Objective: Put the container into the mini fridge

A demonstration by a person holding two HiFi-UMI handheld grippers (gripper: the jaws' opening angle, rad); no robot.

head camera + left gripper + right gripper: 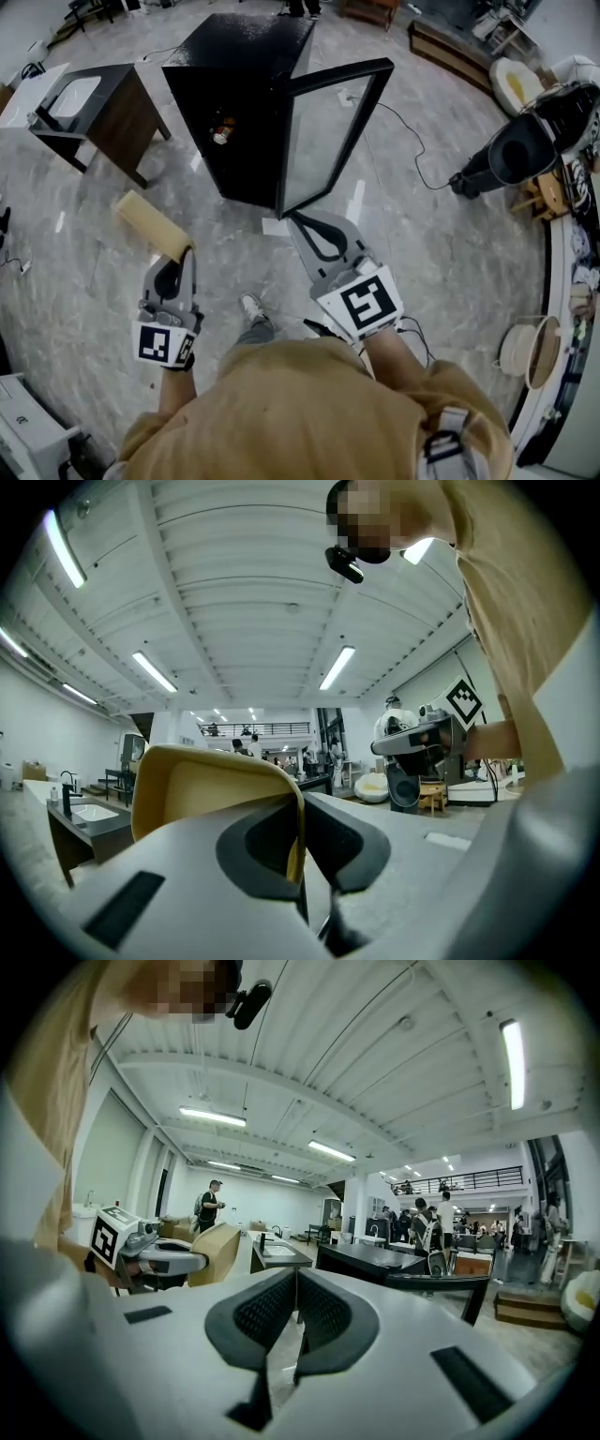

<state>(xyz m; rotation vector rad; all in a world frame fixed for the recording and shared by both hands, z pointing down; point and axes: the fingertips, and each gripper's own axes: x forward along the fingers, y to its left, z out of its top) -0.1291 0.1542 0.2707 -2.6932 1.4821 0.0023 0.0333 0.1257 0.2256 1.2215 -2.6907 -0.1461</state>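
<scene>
The container [153,225] looks like smooth, matt cream plastic. The mini fridge [248,103] has a glossy black shell and a clear glass door [323,141]. The floor [441,253] is polished grey stone. The right tool [300,220] is matt grey plastic with finely ribbed black pads [267,1309].

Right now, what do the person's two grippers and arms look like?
Both the left gripper and the right gripper are light grey plastic with dark ribbed fingers. Each carries a white cube with black square markers. A black cable trails from the right one. The person wears a tan top whose sleeves leave the forearms bare.
</scene>
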